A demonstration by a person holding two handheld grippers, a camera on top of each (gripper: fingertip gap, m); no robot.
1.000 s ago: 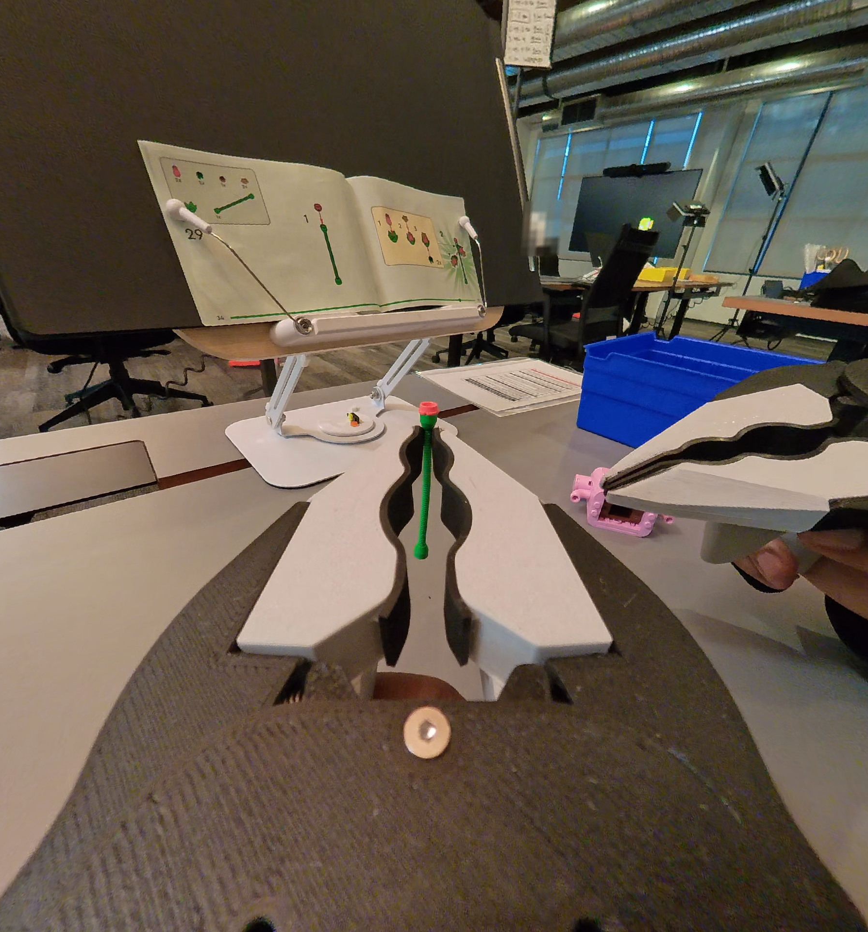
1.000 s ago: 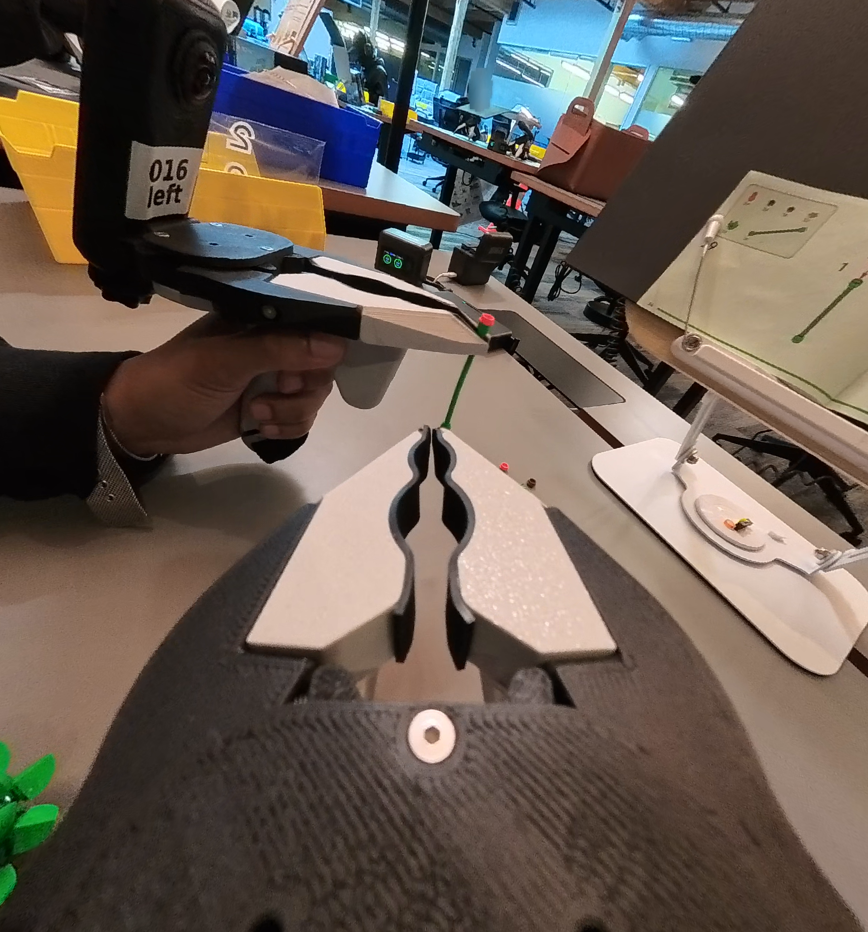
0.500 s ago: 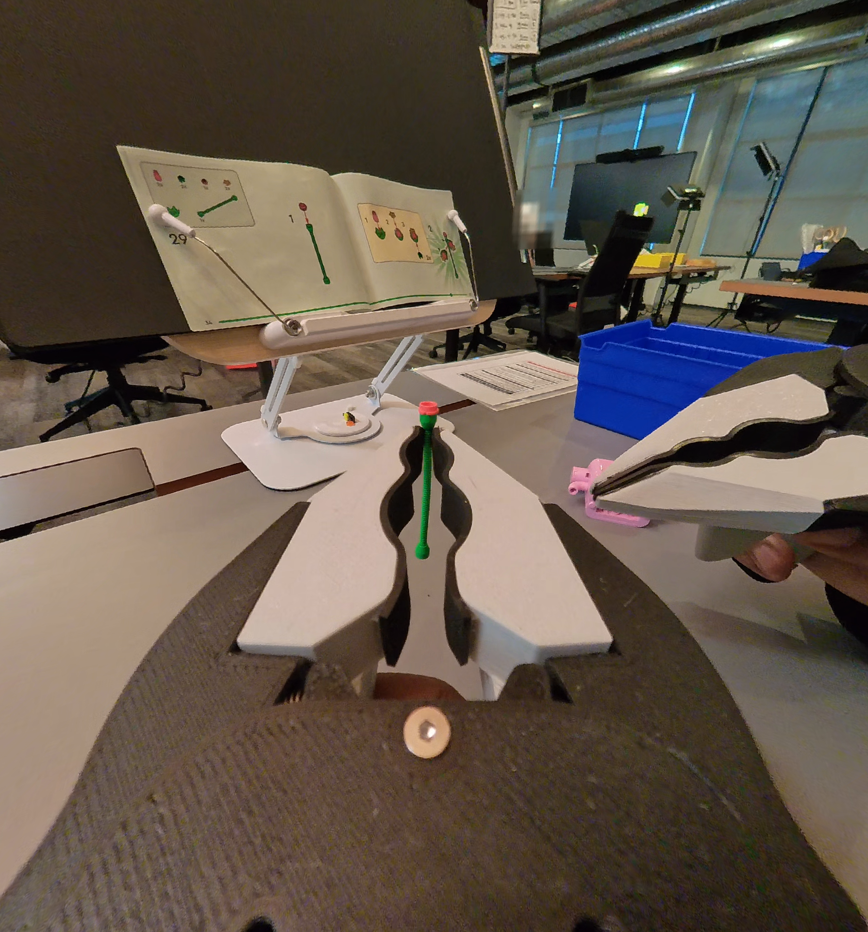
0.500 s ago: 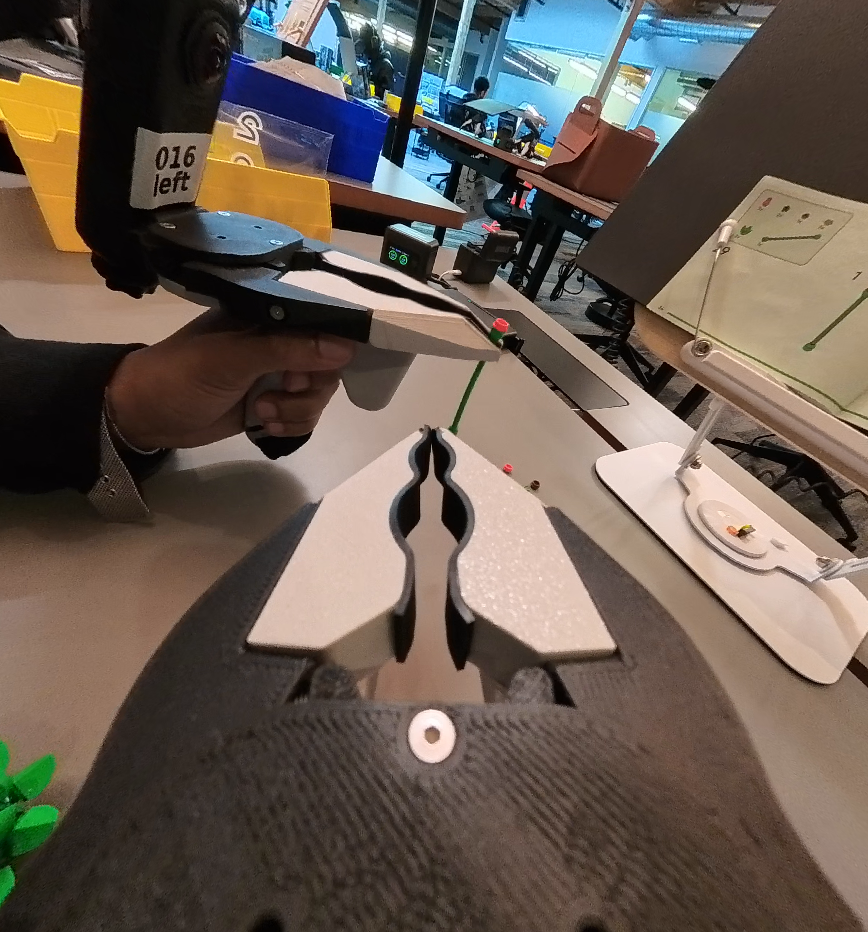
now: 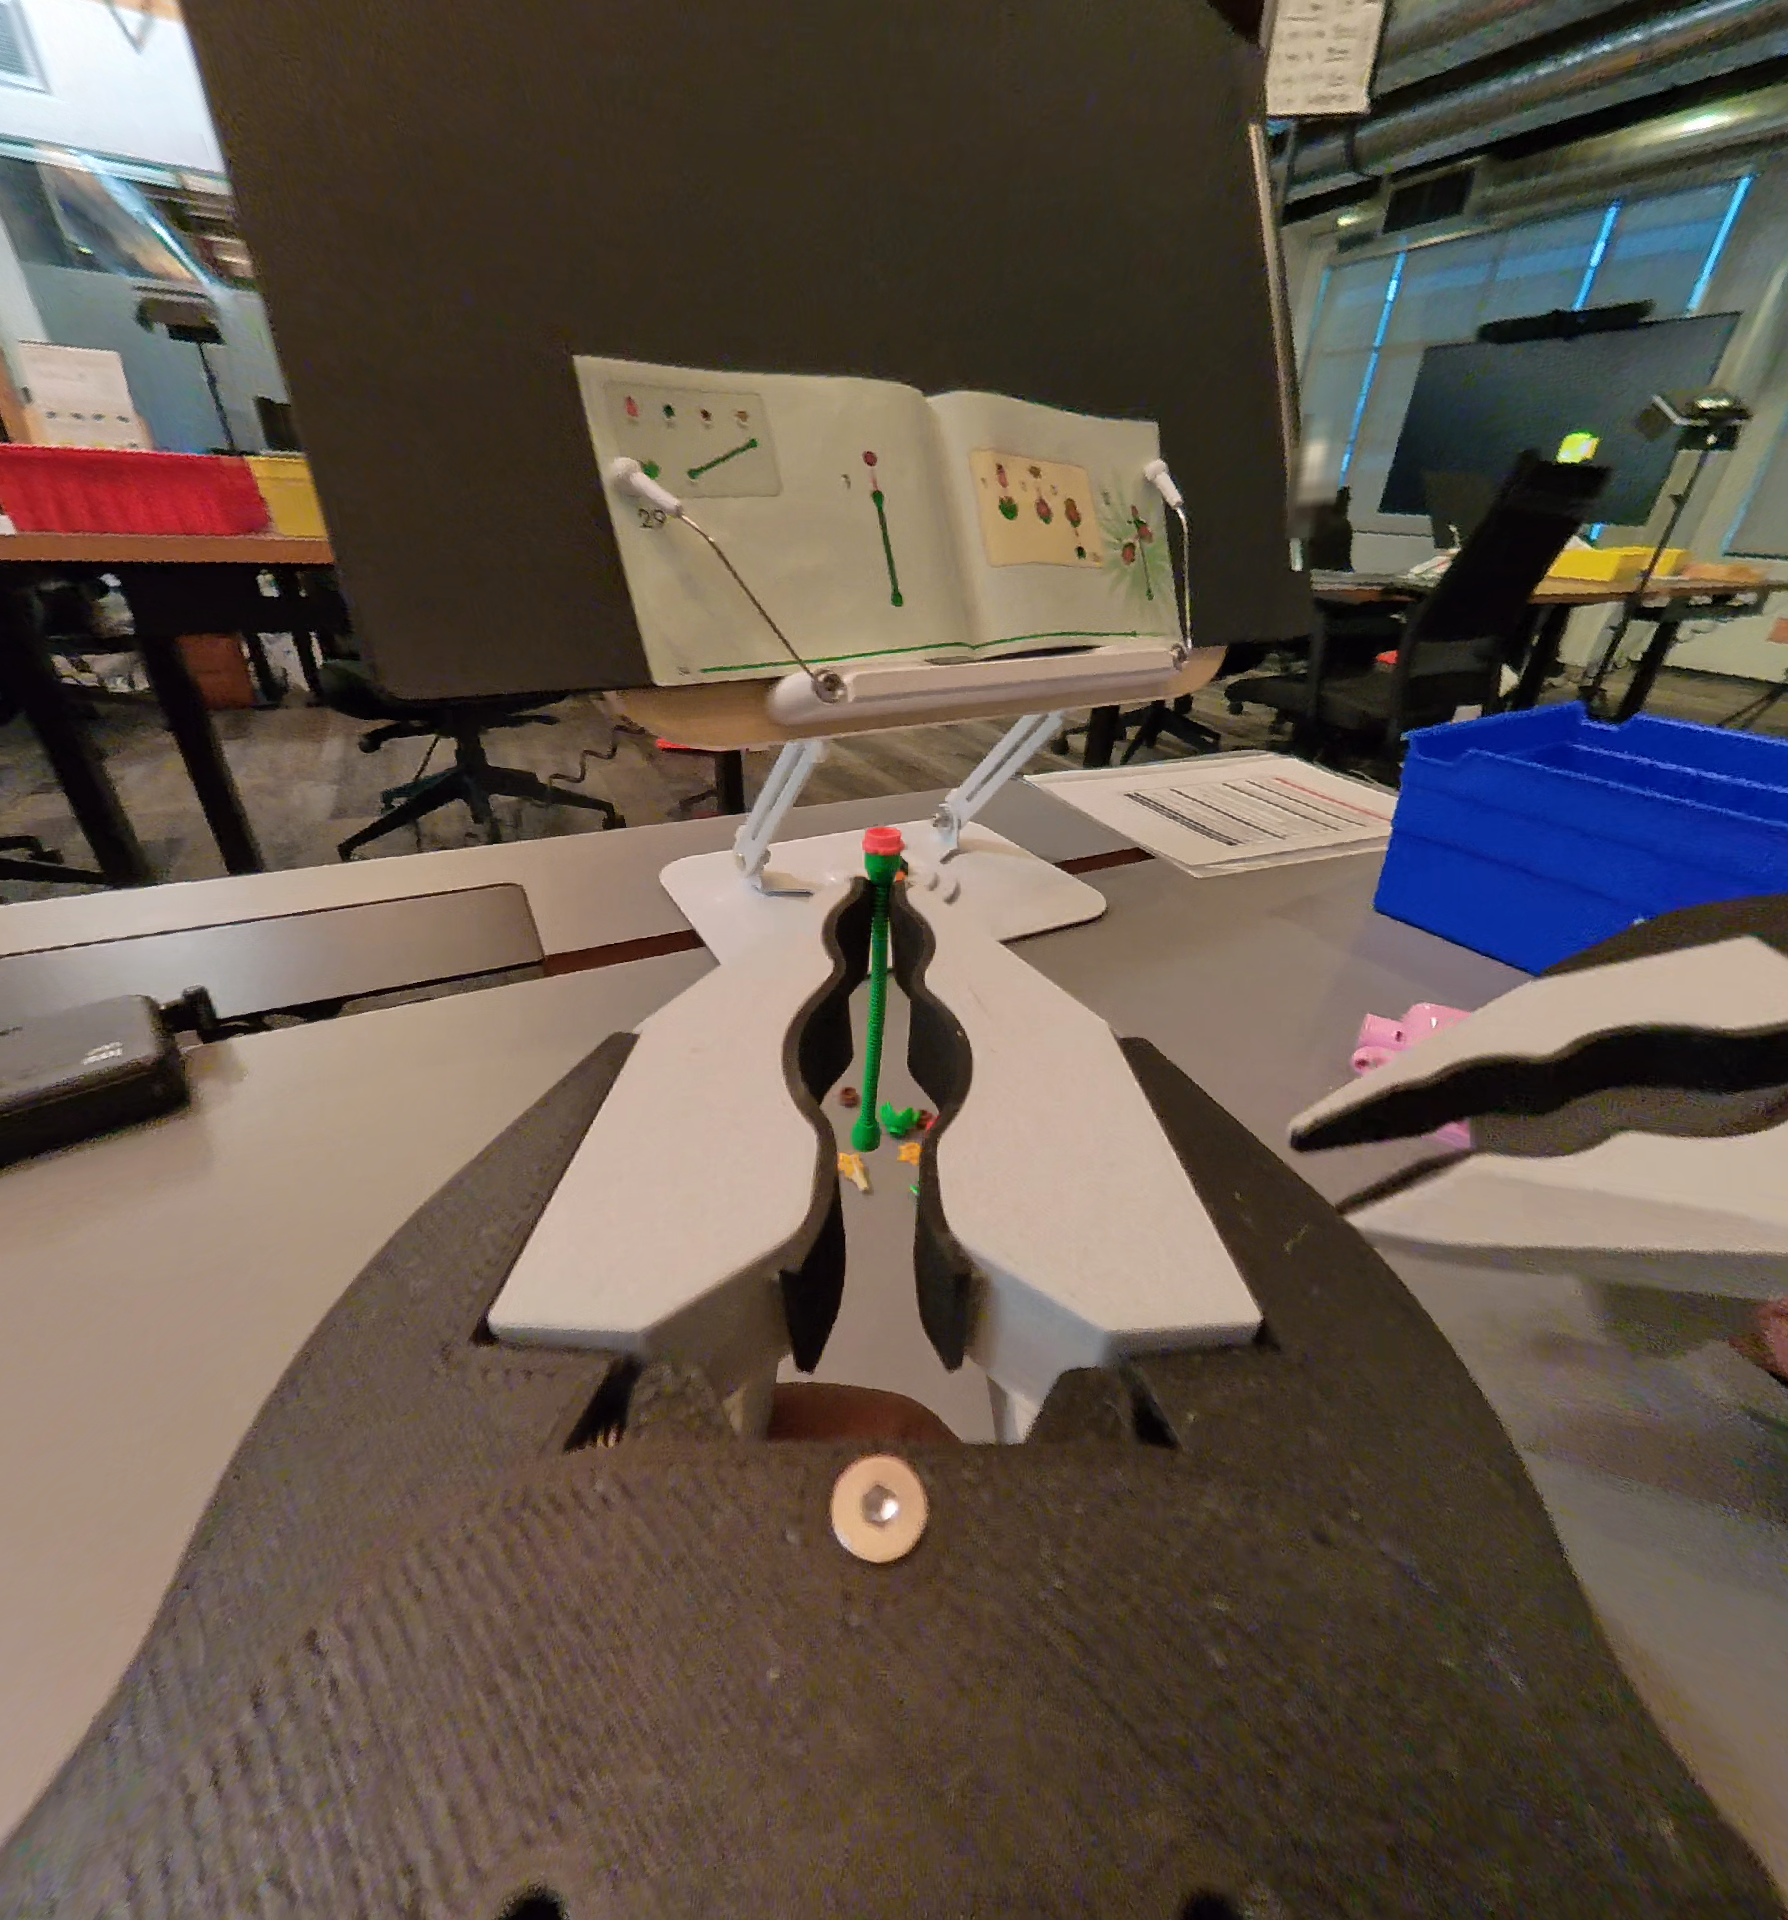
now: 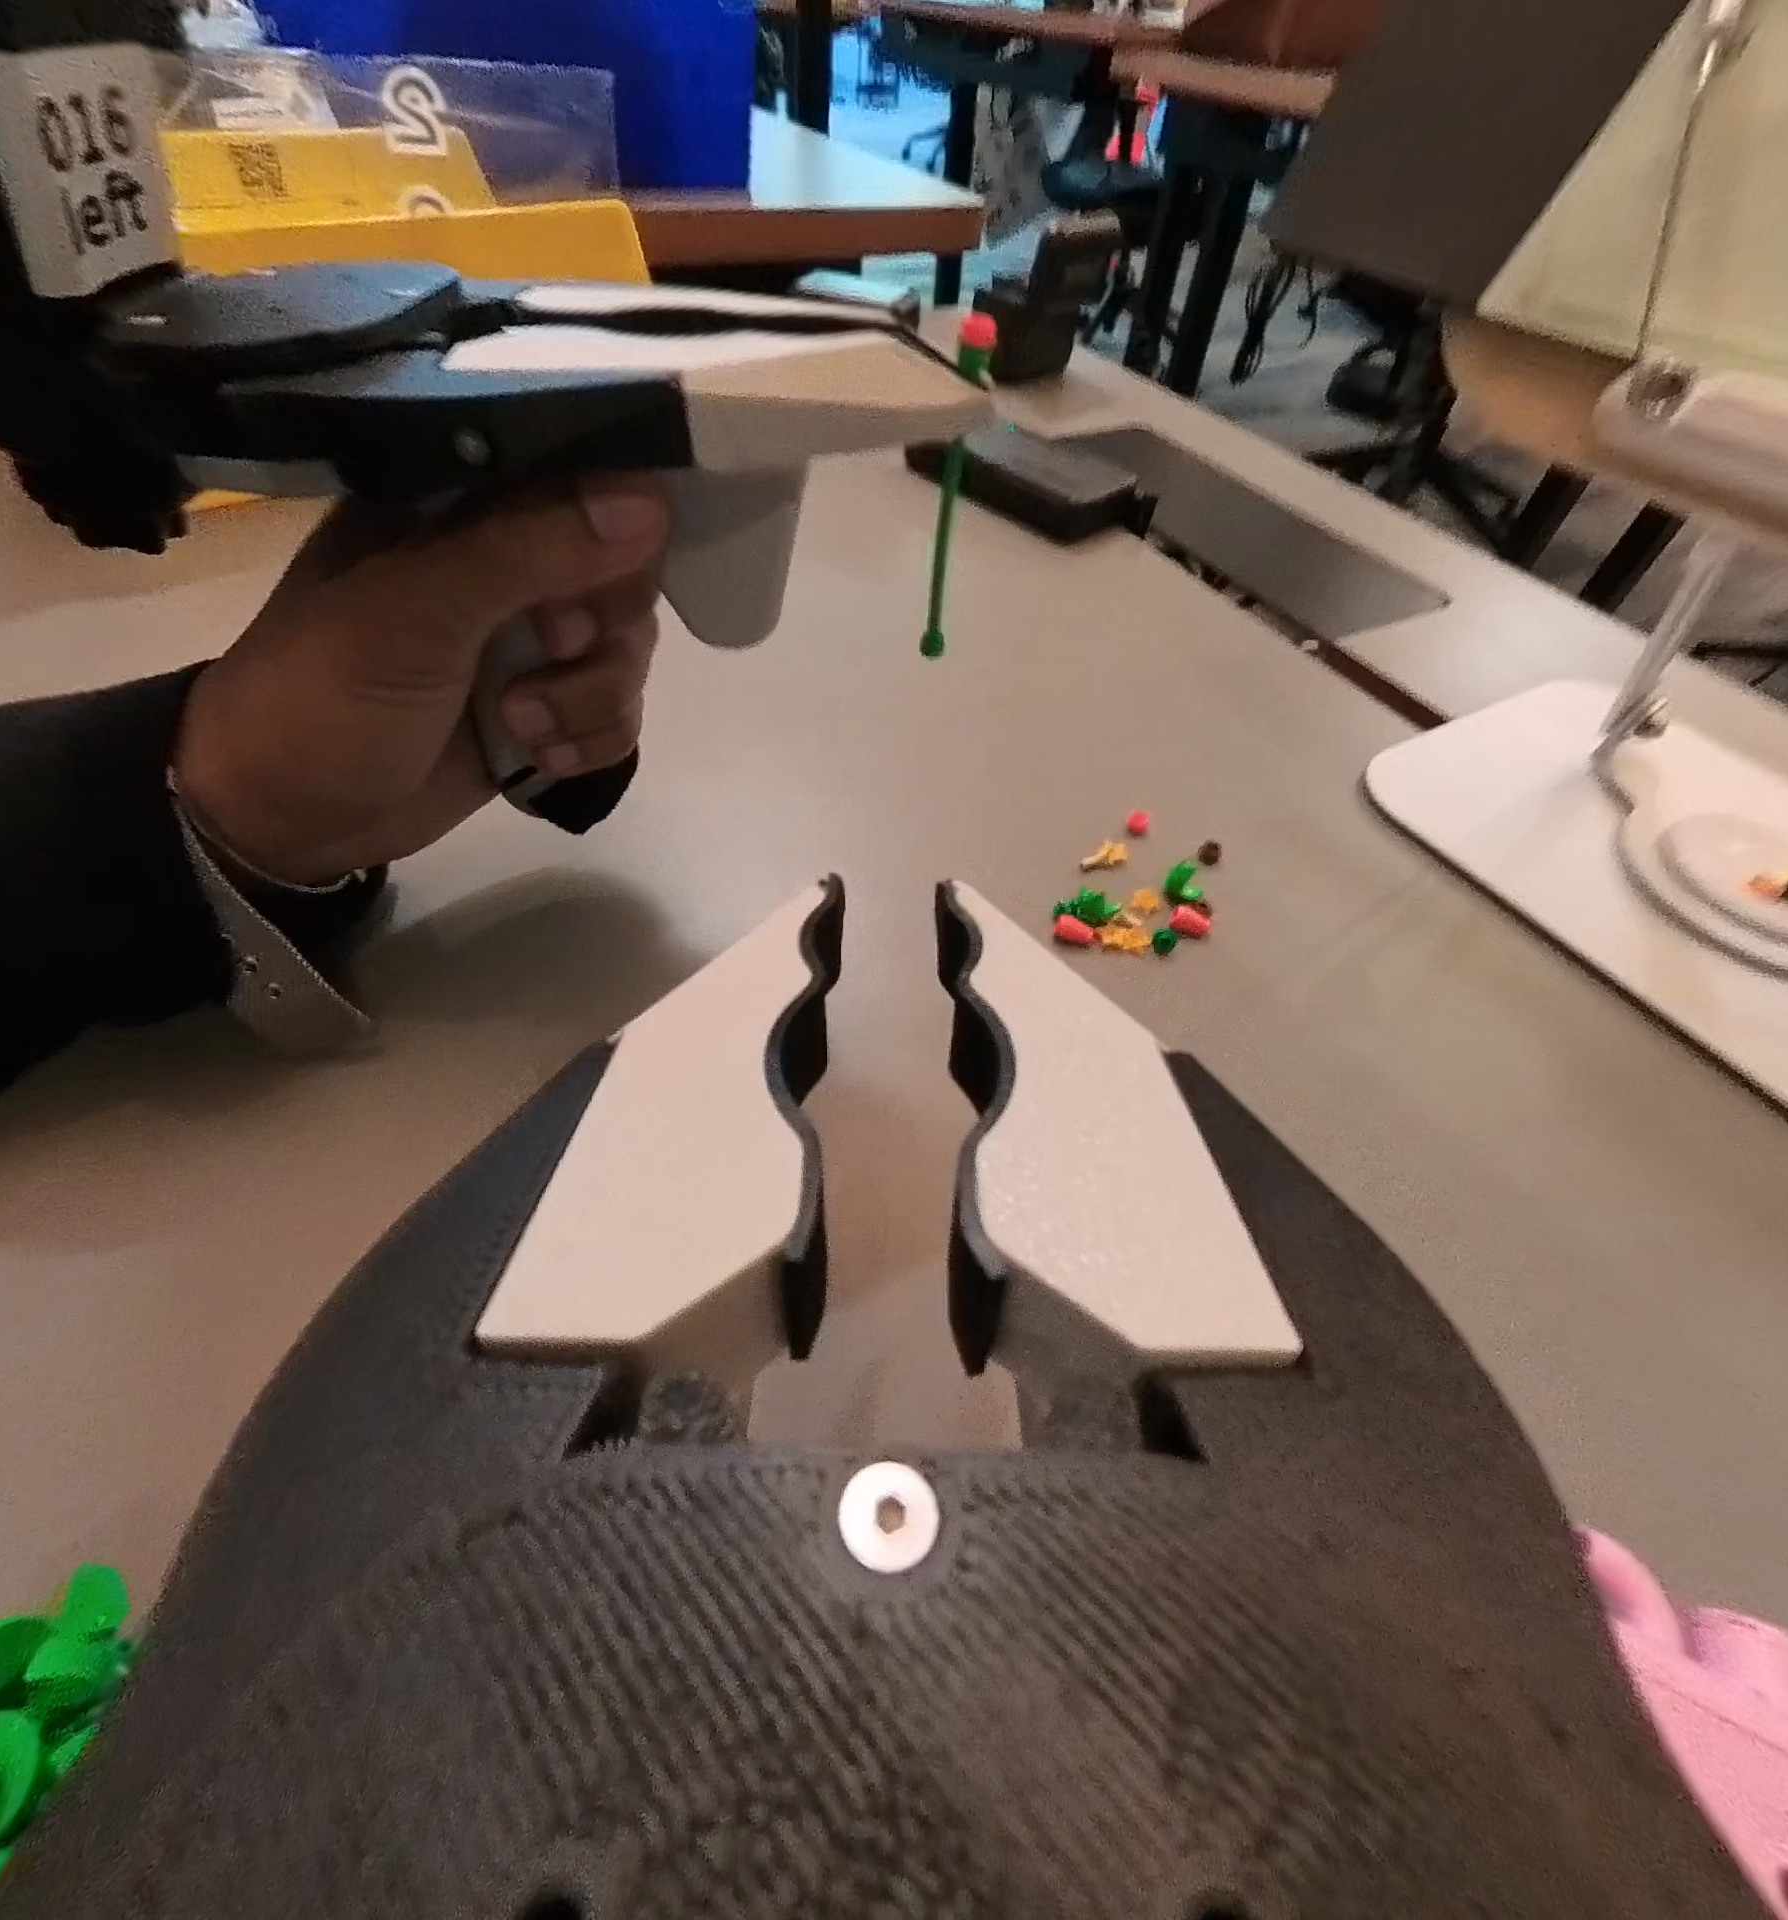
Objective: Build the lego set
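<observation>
My left gripper is shut on a thin green stem with a red cap and holds it upright above the table. The right wrist view shows this gripper at the upper left, with the stem hanging free below its tips. My right gripper is open and empty, low over the table. It shows at the right of the left wrist view. A small pile of red, green and yellow pieces lies just right of its tips. The pile also shows under the stem.
An open instruction booklet sits on a white stand at the back. A blue bin and a pink piece are to the right. A black device lies to the left. Green pieces lie near my right gripper. There is about 10 cm between the tips of the two grippers.
My right gripper has opened and drawn back from the stem. The left gripper still holds the stem, now over the pile of small pieces, which has come into view.
</observation>
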